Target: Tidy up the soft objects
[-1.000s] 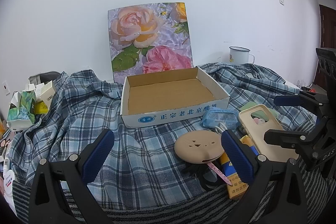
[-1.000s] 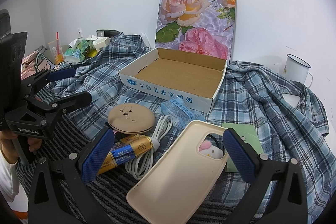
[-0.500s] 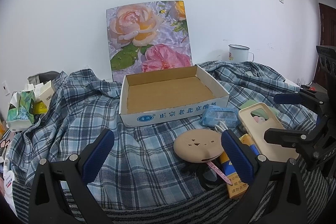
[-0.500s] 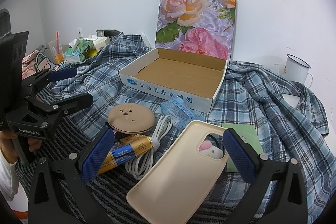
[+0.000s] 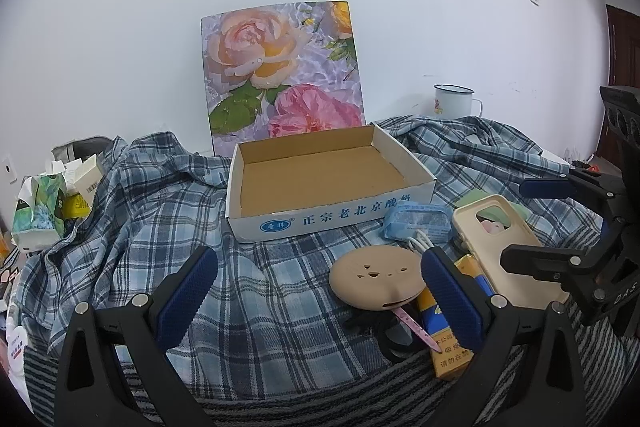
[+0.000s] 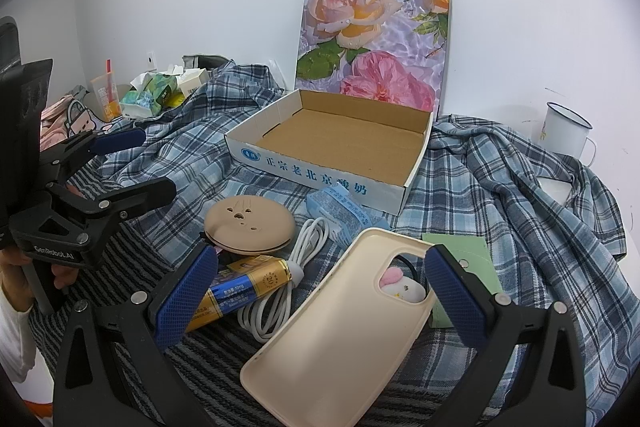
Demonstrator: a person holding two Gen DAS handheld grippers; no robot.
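Nearest of all, the right gripper (image 6: 316,291) hangs with its blue-padded fingers spread wide over a cream phone case (image 6: 344,315), gripping nothing. The left gripper (image 5: 316,291) is likewise splayed and bare, hovering above the plaid shirt (image 5: 168,227) well short of the cardboard box (image 5: 320,183).

Between the grippers and that box lies the clutter. A tan round silicone pouch (image 6: 248,227) sits just in front of the box, partly on a blue-and-gold packet (image 6: 240,287). A coiled white cable (image 6: 288,279) rests beside the pouch, and a blue tissue pack (image 6: 340,211) lies right against the box's printed front wall. A small plush toy (image 6: 400,287) peeks through the case's camera cutout (only its pink top shows clearly), with a green card (image 6: 472,259) alongside.

The box stands open with bare cardboard inside. Behind it, a rose picture (image 5: 280,71) leans on the wall; an enamel mug (image 6: 564,131) stands to the box's right.
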